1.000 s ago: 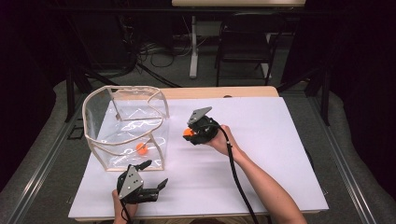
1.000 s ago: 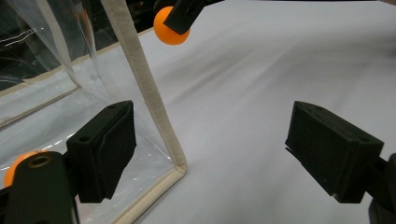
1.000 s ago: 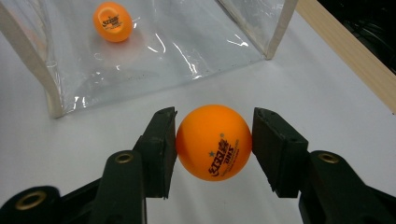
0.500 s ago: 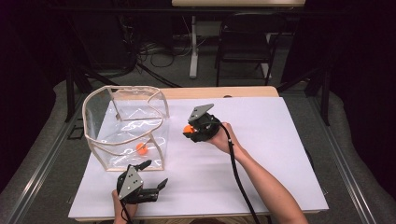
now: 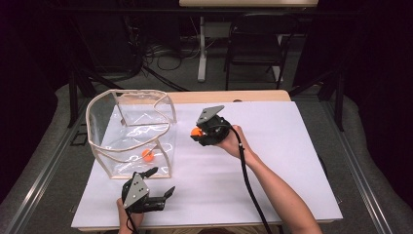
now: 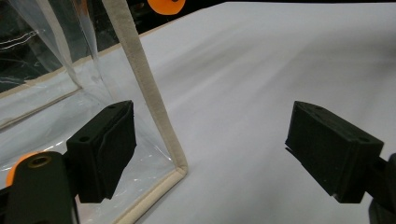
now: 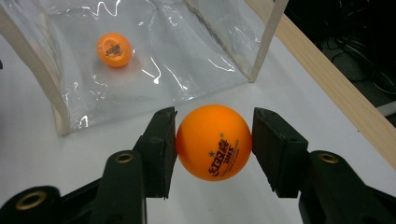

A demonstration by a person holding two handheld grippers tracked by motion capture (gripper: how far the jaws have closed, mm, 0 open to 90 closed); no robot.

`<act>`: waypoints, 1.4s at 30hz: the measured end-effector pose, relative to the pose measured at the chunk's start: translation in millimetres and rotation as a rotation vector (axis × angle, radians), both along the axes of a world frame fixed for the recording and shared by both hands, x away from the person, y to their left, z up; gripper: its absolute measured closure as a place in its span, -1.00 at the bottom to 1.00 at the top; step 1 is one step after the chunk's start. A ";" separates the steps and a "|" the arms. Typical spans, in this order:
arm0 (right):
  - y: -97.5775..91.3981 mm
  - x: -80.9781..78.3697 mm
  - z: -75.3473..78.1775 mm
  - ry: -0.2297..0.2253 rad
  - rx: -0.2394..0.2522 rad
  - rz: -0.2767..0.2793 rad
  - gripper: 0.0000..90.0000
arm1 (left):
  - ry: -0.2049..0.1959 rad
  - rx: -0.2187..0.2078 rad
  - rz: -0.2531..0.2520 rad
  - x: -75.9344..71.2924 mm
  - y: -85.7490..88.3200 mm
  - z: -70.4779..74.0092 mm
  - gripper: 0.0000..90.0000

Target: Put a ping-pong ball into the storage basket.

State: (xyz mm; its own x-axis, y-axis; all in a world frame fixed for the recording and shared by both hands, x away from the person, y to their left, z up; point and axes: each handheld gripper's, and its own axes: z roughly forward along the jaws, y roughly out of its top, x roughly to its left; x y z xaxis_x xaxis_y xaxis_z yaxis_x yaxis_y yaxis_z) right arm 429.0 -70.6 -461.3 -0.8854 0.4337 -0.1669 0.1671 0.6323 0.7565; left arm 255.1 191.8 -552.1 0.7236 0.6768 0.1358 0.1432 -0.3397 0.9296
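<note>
My right gripper (image 5: 198, 133) is shut on an orange ping-pong ball (image 5: 196, 131), held just above the white table to the right of a clear plastic bag with beige trim (image 5: 136, 91). In the right gripper view the ball (image 7: 214, 141) sits squeezed between both pads, with the bag (image 7: 56, 93) straight ahead. A second orange ball (image 5: 147, 155) lies inside the bag, also seen as a ball (image 7: 114, 49) through the clear wall. My left gripper (image 5: 163, 181) is open and holds nothing near the table's front edge, by the bag's near corner trim (image 6: 154, 116).
White sheet (image 5: 272, 161) covers the table, with a wooden strip (image 7: 327, 79) along its far edge. A dark chair (image 5: 258, 44) and cables stand on the floor beyond. The person's right forearm (image 5: 277, 195) crosses the sheet from the bottom.
The right gripper has shifted slightly away from the person with the ball still in its jaws. The left gripper has stayed where it was.
</note>
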 end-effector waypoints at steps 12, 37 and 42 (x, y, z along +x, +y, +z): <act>-0.7 -1.3 9.4 -0.013 0.010 0.011 0.13 | -0.003 -0.002 0.001 -0.5 0.0 0.2 -0.65; -1.2 -3.5 27.2 -0.042 0.025 0.016 0.13 | -0.006 -0.002 0.002 -0.5 -0.3 0.2 -0.65; -2.2 -3.7 31.2 -0.045 0.030 0.021 0.13 | -0.007 -0.003 0.005 -0.9 -0.1 0.5 -0.65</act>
